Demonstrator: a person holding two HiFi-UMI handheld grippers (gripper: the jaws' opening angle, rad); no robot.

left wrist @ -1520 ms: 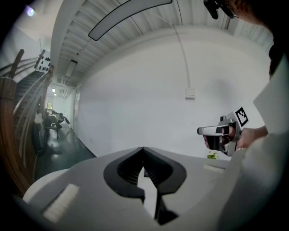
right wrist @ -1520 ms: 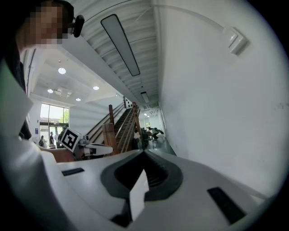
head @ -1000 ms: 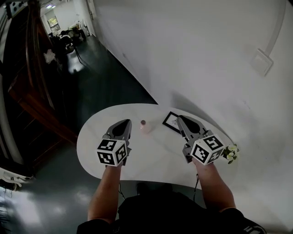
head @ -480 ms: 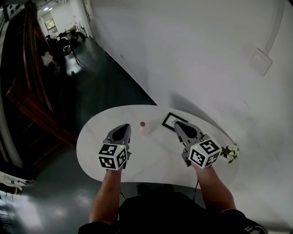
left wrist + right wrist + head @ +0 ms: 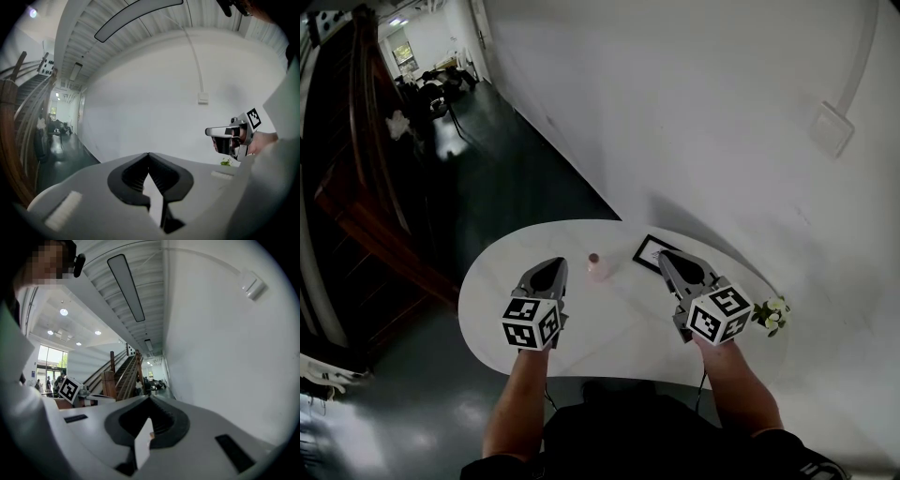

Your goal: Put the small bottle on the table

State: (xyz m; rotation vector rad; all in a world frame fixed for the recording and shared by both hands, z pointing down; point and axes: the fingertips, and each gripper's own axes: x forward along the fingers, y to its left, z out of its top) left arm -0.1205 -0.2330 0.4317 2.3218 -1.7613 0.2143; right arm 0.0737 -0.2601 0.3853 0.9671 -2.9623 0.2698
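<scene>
Forearms: two bare forearms (image 5: pixel 517 398) reach forward from the bottom edge of the head view, each hand behind a marker cube.
Left tongs: the grey left tongs (image 5: pixel 557 263) carry a black-and-white marker cube at the rear. They are closed and empty, with the tips pressed together in the left gripper view. They are held over the near left part of the surface.
Right tongs: the grey right tongs (image 5: pixel 665 255) have the same build and are also closed tip to tip, gripping nothing. They are held over the right part of the surface, pointing away from the person.
Surface: the white oval surface (image 5: pixel 609 323) stands against the wall.
Bottle: the small pale pink bottle with a dark red cap (image 5: pixel 597 266) stands upright on the surface. It is between the two tongs' tips, apart from both and nearer the left one.
Frame: a small black-rimmed picture frame (image 5: pixel 649 251) sits just beyond the right tongs' tip, to the right of the bottle. I cannot tell whether it lies flat or is propped up.
Flowers: a small bunch of white flowers with green leaves (image 5: pixel 772 315) is at the right edge of the surface, just beside the right marker cube.
Wall: the plain white wall (image 5: pixel 694 112) carries a square white plate (image 5: pixel 832 127) high on the right.
Floor: the dark glossy floor (image 5: pixel 520 183) runs away to the left.
Staircase: a brown wooden staircase (image 5: pixel 352 197) rises at the far left.
</scene>
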